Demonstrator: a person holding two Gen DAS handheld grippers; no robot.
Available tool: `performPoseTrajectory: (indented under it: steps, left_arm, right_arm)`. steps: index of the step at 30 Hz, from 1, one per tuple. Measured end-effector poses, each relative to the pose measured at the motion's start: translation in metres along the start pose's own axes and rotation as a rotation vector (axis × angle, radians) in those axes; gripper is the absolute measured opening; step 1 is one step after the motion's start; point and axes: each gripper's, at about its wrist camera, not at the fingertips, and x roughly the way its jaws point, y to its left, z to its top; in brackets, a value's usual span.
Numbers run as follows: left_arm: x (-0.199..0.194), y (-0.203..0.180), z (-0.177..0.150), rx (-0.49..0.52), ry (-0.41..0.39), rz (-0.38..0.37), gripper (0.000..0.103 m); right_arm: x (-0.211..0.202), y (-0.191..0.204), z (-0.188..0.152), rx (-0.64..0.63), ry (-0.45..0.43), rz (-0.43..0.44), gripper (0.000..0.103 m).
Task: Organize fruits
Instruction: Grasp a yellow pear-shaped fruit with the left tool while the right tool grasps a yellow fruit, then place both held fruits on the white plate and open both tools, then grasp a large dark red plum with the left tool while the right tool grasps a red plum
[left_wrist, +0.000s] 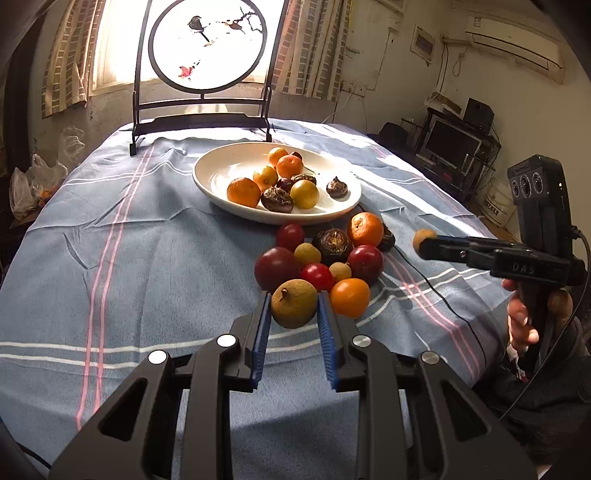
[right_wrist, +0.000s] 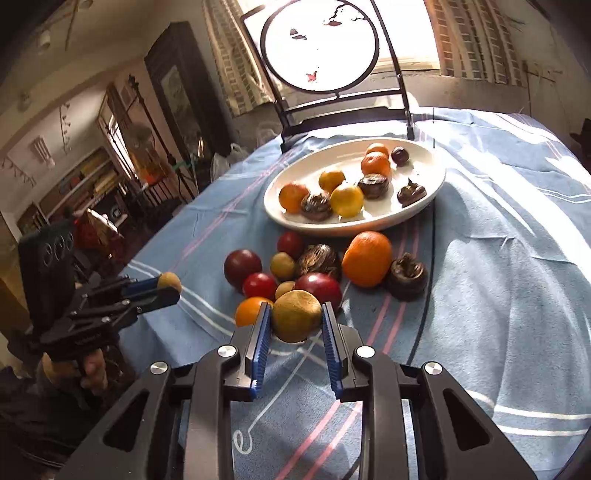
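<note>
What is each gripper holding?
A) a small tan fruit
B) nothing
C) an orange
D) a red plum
A: the left gripper clamps a tan fruit, and the right gripper clamps another tan fruit between its blue pads.

Both tongs are black, angular frames with round silver screws and ribbed blue pads (left_wrist: 260, 343). The right tongs (left_wrist: 424, 245) carry pale lettering on the side, a three-lens camera block above and a trailing black cable.
</note>
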Motion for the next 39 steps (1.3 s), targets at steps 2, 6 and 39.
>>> performPoseTrajectory:
  steps: [2,6,39]
  left_arm:
    - [0.007,0.004,0.018,-0.006,-0.008,-0.01,0.024]
    - [0.036,0.013,0.063,-0.003,-0.014,0.004,0.024]
    - [0.056,0.005,0.015,0.096,0.108,0.083,0.067]
  right_arm:
    - [-0.002,-0.01,0.019,0.021,-0.023,-0.029,0.027]
    - [0.017,-0.027,0.058,0.058,-0.027,-0.071,0.027]
    - [0.004,-0.047,-0.01,0.08,-0.073,-0.211,0.06]
